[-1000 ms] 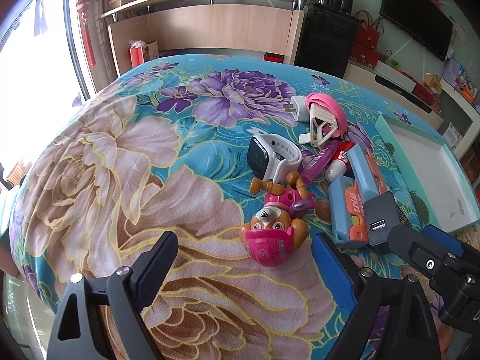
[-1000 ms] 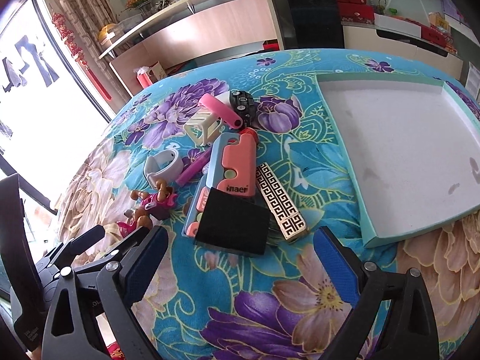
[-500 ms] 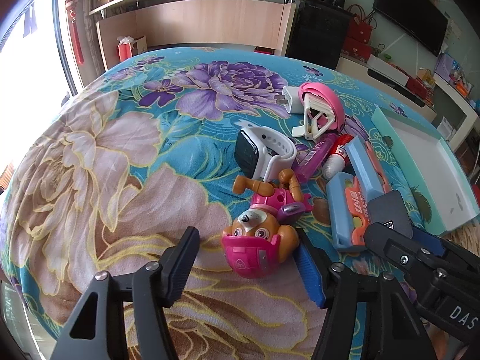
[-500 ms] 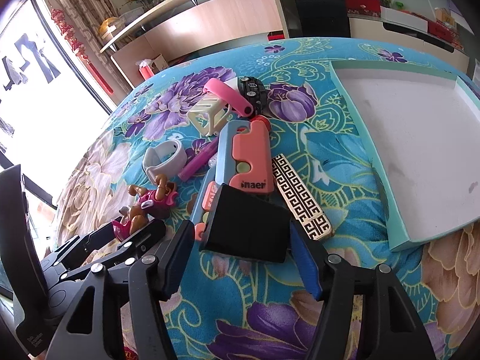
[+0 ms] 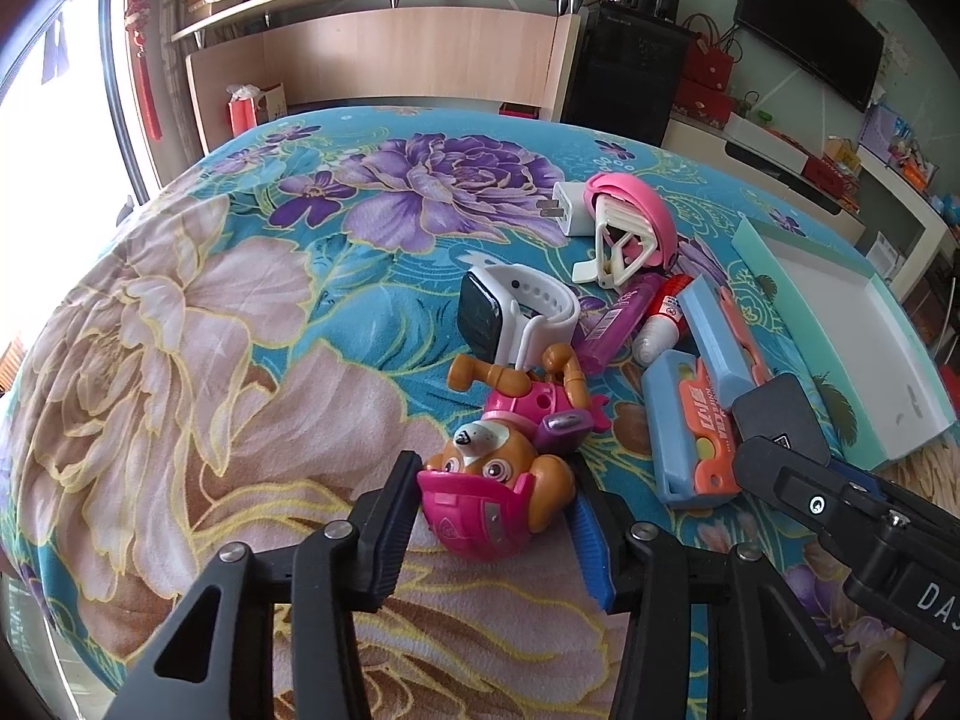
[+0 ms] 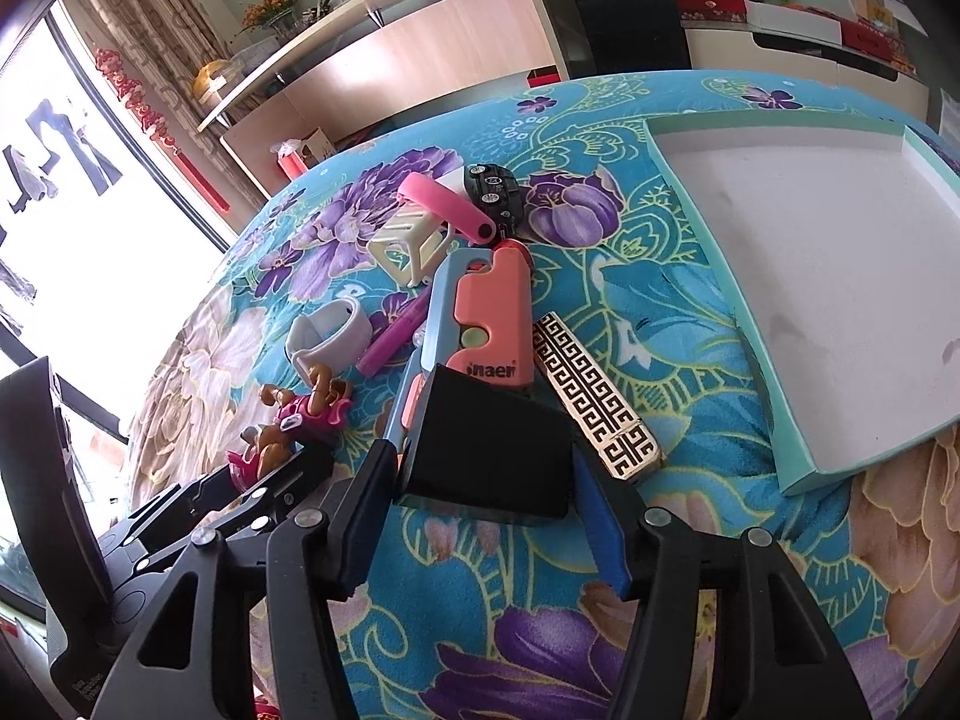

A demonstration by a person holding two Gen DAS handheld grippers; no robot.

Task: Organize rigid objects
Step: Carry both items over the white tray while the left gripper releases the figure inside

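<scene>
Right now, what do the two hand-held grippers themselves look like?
Both look alike. The left hand-held gripper and the right hand-held gripper are matte black frames with triangular cut-outs and silver screw heads. Each carries two flat ribbed pads, one black and one bright blue. The right one's body shows white lettering "DAS". No cables, hands or sleeves are visible.

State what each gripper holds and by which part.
Left gripper: toy dog, by its helmeted head. Right gripper: black block, by its two sides.
</scene>
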